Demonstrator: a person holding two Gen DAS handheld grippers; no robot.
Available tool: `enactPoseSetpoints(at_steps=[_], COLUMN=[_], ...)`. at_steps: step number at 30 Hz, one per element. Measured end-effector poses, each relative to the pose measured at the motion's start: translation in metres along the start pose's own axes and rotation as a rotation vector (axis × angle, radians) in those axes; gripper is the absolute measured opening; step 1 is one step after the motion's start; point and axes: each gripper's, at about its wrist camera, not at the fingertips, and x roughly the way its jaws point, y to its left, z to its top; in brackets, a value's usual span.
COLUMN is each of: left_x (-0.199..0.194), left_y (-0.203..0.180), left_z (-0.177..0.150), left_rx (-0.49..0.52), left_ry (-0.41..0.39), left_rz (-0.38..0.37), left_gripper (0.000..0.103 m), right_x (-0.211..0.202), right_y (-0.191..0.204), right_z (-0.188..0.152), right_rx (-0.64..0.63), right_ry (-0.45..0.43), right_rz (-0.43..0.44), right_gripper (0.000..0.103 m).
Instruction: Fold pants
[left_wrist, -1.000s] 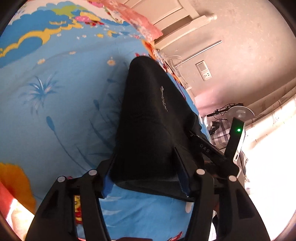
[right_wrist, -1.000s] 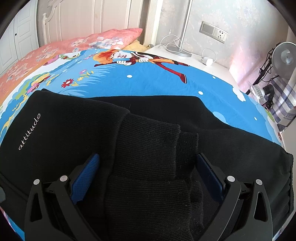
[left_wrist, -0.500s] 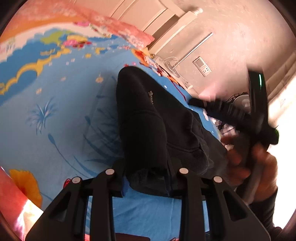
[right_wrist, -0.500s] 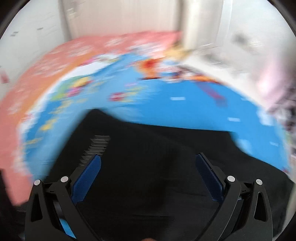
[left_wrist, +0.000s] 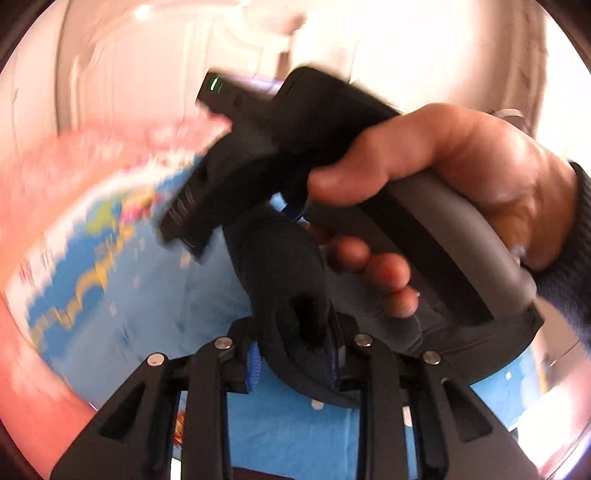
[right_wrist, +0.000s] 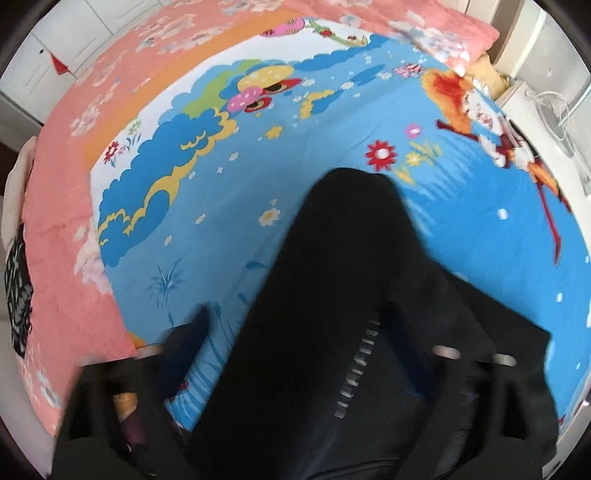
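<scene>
Between left claw (left_wrist: 293, 360) pads: black pants (right_wrist: 332, 332) bunched, held, long axis running ahead on bed (right_wrist: 229, 206); right claw (right_wrist: 306, 354) wide, astride.

Left gripper (left_wrist: 293, 360) clamped on bunched black pants (left_wrist: 284, 280), lower centre. Hand (left_wrist: 461, 177) grips the other gripper's handle (left_wrist: 454, 240), right of frame, above blue bedsheet (left_wrist: 147, 295).

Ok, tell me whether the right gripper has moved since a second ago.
Yes. In the left wrist view the right gripper has swung from the right edge, by the wall, up across the blue bedsheet, over the pants.
</scene>
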Motion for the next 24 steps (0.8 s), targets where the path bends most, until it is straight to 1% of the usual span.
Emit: enactPoseSetpoints(at_steps=[1,2,5,6,8,9,11,13,14,15,17,18,20,21,23,24], left_x=[-0.004,-0.007,-0.022,-0.028,-0.034,-0.038,-0.039,-0.037,-0.034,-0.032,-0.019,-0.011,0.015,0.023,0.044,0.047], left_y=[-0.011,-0.021,-0.067,-0.085,-0.117,-0.142,-0.183,-0.224,-0.245,-0.268,-0.312,-0.33,-0.372,-0.38,-0.401,-0.407], left_z=[0.007,0.014,0.037,0.044,0.054,0.058,0.06,0.055,0.049,0.04,0.014,0.002,-0.032,-0.042,-0.079,-0.099], left_rx=[0.045,0.084,0.235,0.288,0.372,0.435,0.523,0.604,0.641,0.677,0.756,0.783,0.84,0.851,0.927,0.993], left_ry=[-0.012,-0.025,-0.088,-0.112,-0.146,-0.169,-0.194,-0.21,-0.213,-0.212,-0.222,-0.223,-0.207,-0.206,-0.212,-0.242], left_rz=[0.005,0.004,-0.011,-0.021,-0.038,-0.051,-0.072,-0.093,-0.104,-0.111,-0.11,-0.113,-0.109,-0.109,-0.104,-0.083], left_gripper=[0.026,0.026,0.026,0.026,0.026,0.026,0.026,0.026,0.026,0.026,0.026,0.026,0.028,0.031,0.05,0.056], right_x=[-0.011,-0.03,-0.078,-0.103,-0.132,-0.153,-0.174,-0.189,-0.191,-0.189,-0.177,-0.163,-0.137,-0.124,-0.088,-0.078], right_y=[-0.009,-0.024,-0.064,-0.088,-0.116,-0.141,-0.172,-0.215,-0.229,-0.25,-0.286,-0.308,-0.336,-0.344,-0.367,-0.372], right_z=[-0.004,-0.012,-0.032,-0.047,-0.069,-0.092,-0.122,-0.171,-0.189,-0.215,-0.258,-0.287,-0.32,-0.33,-0.351,-0.356], right_rx=[0.008,0.026,0.074,0.111,0.16,0.206,0.266,0.355,0.384,0.426,0.501,0.544,0.59,0.605,0.661,0.671], right_ry=[-0.015,-0.047,-0.141,-0.197,-0.268,-0.326,-0.392,-0.475,-0.497,-0.521,-0.545,-0.546,-0.52,-0.503,-0.439,-0.417], right_rz=[0.025,0.07,0.138,0.17,0.196,0.213,0.233,0.266,0.277,0.292,0.324,0.341,0.337,0.333,0.339,0.338], right_gripper=[0.057,0.05,0.042,0.041,0.04,0.039,0.038,0.037,0.035,0.034,0.033,0.032,0.032,0.031,0.031,0.031])
